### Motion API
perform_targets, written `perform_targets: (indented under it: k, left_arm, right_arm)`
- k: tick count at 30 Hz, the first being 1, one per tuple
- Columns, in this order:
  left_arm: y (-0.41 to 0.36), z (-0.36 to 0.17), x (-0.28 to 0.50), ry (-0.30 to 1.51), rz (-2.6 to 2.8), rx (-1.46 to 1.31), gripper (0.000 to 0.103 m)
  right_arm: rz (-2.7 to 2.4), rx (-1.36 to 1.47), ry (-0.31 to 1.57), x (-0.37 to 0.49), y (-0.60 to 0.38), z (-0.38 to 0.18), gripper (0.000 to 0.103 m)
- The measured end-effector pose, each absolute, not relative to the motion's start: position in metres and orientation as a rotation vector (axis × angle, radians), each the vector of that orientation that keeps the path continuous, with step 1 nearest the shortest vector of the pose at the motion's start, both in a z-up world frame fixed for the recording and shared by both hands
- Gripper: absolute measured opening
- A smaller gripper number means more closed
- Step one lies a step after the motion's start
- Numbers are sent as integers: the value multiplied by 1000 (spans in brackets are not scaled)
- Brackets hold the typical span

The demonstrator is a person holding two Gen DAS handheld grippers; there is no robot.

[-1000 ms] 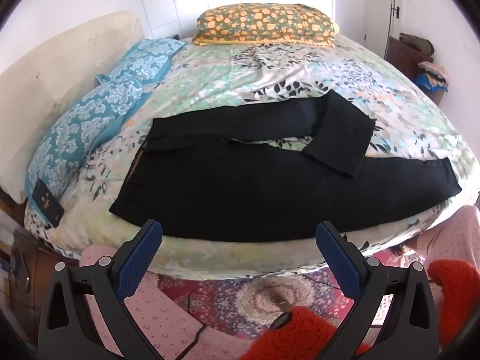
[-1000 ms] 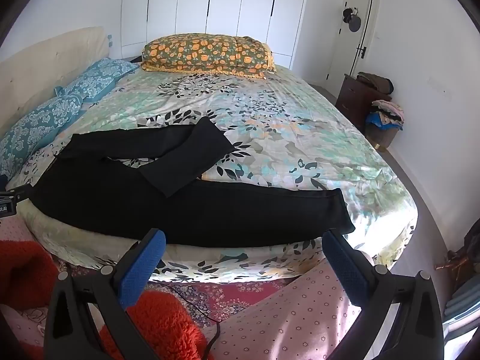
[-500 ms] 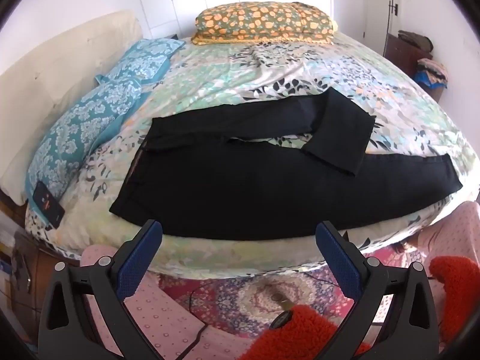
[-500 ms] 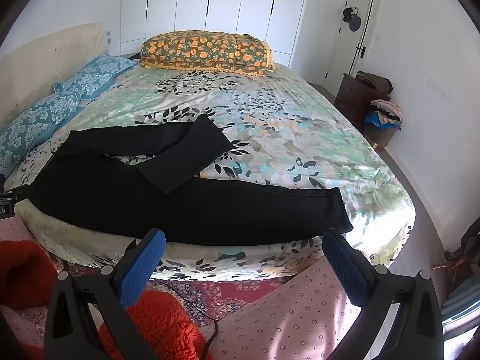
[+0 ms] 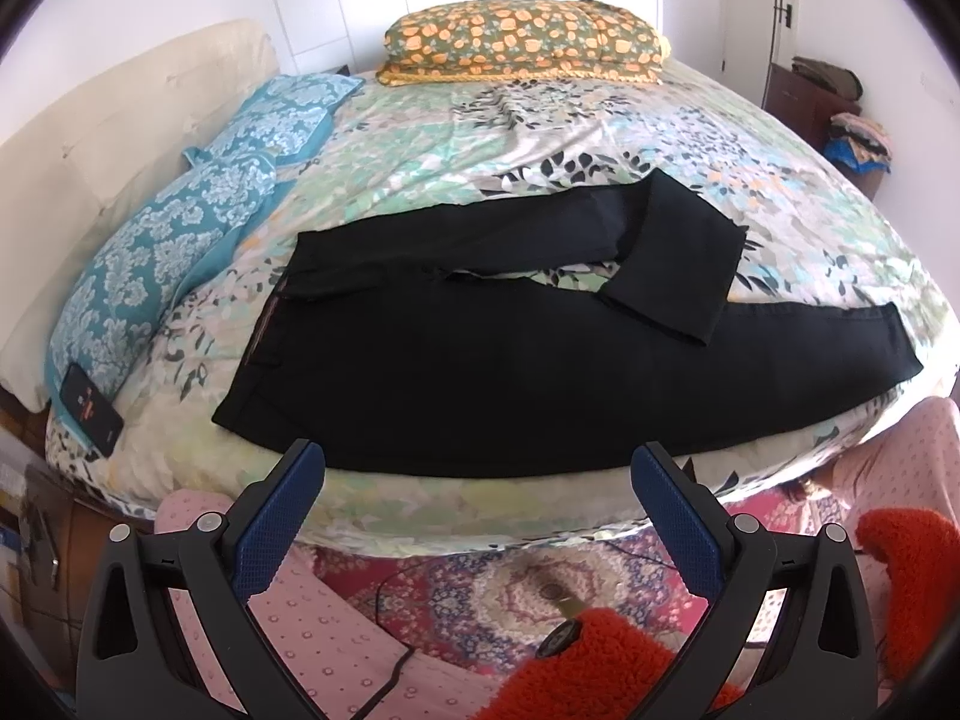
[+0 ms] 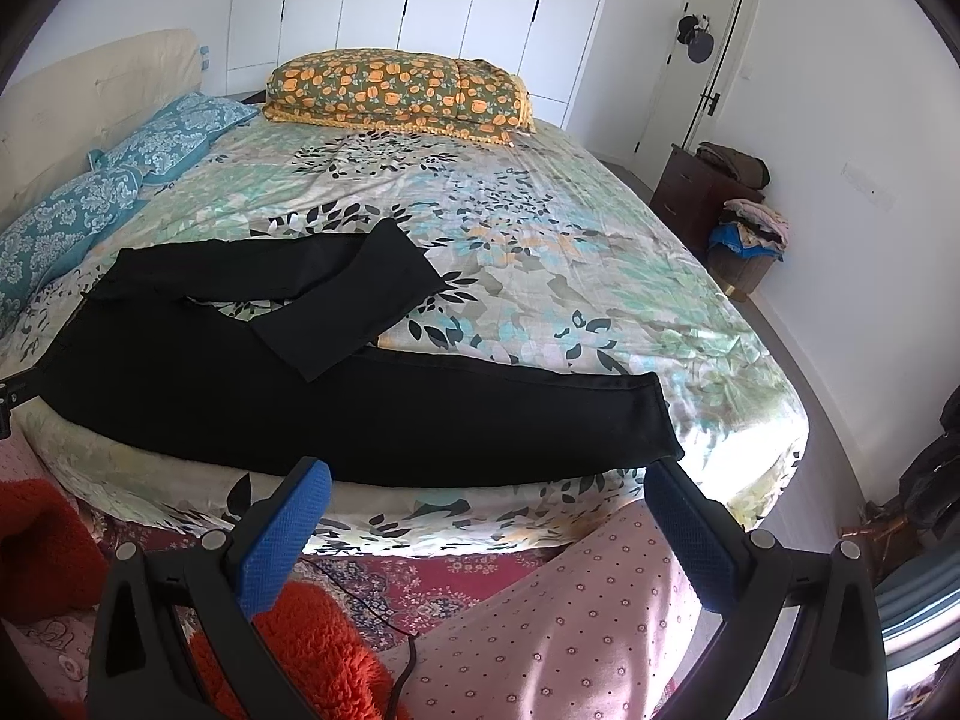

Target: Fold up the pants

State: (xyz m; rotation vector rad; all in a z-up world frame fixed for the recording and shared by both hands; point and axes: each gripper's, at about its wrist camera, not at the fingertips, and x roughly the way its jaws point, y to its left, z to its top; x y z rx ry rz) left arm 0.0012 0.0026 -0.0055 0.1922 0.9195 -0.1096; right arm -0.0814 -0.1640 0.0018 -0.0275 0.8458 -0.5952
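The far leg of the black pants [image 5: 540, 360] doubles back on itself, hiding its own underside and the bedsheet [image 5: 540, 120] beneath; in the right wrist view the waistband end is cut off behind the left edge, and the clothes heap [image 6: 750, 222] by the wall is too small to identify

Both wrist cams off bedside, facing bed [image 5: 540, 138]; share pants [image 6: 336, 402].
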Motion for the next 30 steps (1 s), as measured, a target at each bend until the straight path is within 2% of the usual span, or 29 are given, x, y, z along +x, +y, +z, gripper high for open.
perform_targets:
  k: [30]
  left_arm:
    - [4,-9,4,932,-104,198,102]
  right_arm:
    - [-624,-29,872,-77,-169,-3,103]
